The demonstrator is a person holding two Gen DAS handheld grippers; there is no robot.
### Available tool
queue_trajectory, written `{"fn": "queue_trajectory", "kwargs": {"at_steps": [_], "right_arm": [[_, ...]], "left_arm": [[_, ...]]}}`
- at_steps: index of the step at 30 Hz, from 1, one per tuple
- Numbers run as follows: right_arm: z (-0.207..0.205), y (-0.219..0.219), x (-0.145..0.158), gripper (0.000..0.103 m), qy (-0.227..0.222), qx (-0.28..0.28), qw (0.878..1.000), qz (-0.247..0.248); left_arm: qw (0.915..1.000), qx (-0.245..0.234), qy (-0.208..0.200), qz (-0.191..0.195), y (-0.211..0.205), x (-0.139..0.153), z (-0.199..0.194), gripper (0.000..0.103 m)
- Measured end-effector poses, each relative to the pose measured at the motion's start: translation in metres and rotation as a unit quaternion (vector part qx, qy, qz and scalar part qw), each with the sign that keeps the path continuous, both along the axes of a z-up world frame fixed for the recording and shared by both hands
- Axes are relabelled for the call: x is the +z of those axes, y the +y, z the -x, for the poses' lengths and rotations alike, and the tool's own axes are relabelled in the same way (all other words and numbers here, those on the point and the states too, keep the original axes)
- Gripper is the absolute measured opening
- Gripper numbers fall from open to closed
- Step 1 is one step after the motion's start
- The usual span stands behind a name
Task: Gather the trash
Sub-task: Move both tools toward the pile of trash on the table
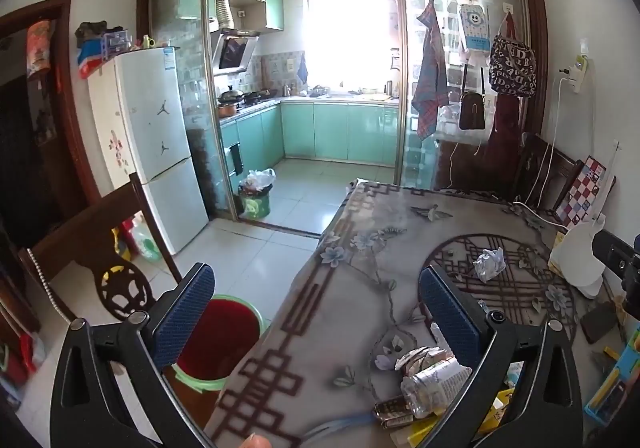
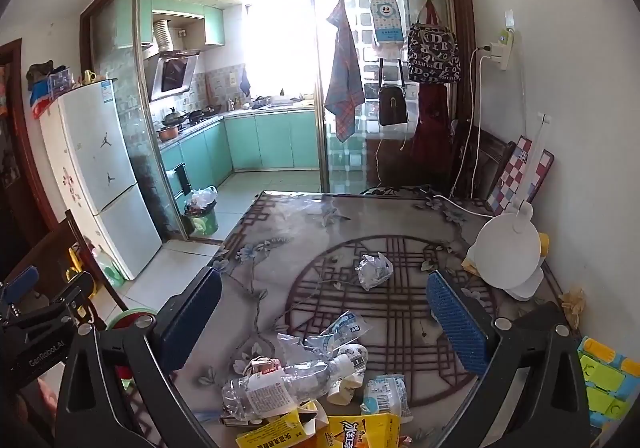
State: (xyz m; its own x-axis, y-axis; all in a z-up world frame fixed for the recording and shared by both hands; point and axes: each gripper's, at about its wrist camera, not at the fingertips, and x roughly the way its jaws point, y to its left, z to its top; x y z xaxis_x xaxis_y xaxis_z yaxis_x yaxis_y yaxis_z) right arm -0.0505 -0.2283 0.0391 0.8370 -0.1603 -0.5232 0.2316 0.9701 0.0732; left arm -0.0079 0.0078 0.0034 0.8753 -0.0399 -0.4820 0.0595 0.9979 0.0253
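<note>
A heap of trash lies at the near edge of the patterned table (image 2: 400, 216): a crushed clear plastic bottle (image 2: 288, 388), yellow snack packets (image 2: 360, 430), a small white-blue wrapper (image 2: 386, 396) and torn wrappers (image 2: 344, 328). A crumpled silver wrapper (image 2: 374, 270) lies alone at the table's middle; it also shows in the left wrist view (image 1: 490, 264). My right gripper (image 2: 324, 312) is open and empty above the heap. My left gripper (image 1: 316, 312) is open and empty over the table's left edge, the bottle (image 1: 434, 384) by its right finger. A green bin with red liner (image 1: 218, 340) stands on the floor below.
A white lamp-like object (image 2: 508, 252) stands at the table's right, with a checkered board (image 2: 516, 172) against the wall. A colourful toy box (image 2: 604, 380) is at the near right. A wooden chair (image 1: 100, 248) stands left of the table. A fridge (image 1: 152, 144) and another bin (image 1: 256, 196) stand by the kitchen door.
</note>
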Motion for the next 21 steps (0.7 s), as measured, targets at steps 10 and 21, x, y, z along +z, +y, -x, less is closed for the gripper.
{"fn": "queue_trajectory", "kwargs": {"at_steps": [10,21], "right_arm": [[0.003,0.009,0.005,0.103,-0.004,0.014,1.0,0.009],[0.002,0.013,-0.001,0.103,0.007,0.017,1.0,0.007]], "left_arm": [[0.9999,-0.009,0.014,0.005,-0.002,0.0,-0.001,0.103],[0.9995,0.001,0.027,0.016,0.002,-0.001,-0.002,0.103]]}}
